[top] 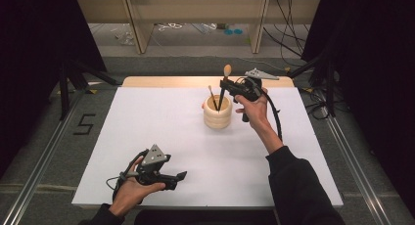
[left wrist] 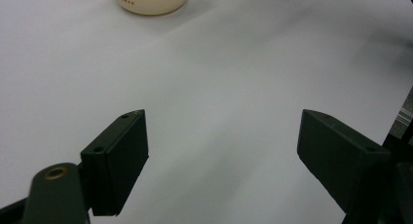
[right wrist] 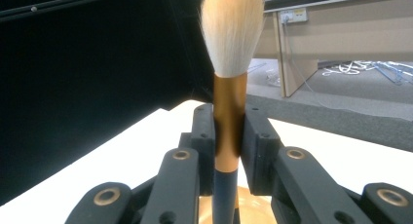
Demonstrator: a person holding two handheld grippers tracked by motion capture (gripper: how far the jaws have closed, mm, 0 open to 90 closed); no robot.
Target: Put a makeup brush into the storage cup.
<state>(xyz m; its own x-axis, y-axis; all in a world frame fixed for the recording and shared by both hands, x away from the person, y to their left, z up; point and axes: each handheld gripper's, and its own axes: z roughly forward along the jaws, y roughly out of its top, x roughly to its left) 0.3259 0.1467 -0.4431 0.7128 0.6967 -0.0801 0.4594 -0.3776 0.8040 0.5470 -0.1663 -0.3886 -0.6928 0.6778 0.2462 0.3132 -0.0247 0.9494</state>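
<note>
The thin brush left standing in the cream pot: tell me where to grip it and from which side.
Grip the thin brush on its bare upper stem, above the pot rim, coming from above left. It leans that way, and the right gripper holds the big brush on the other side.

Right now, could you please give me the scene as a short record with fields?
Held item: large brush, upright, bristles up
Holder: right gripper, shut on the brush's copper-coloured ferrule
Brush's lower end: inside the cream pot
Also in pot: a thinner brush, leaning
Left gripper: open, nothing between its jaws, near the front of the white table
</note>
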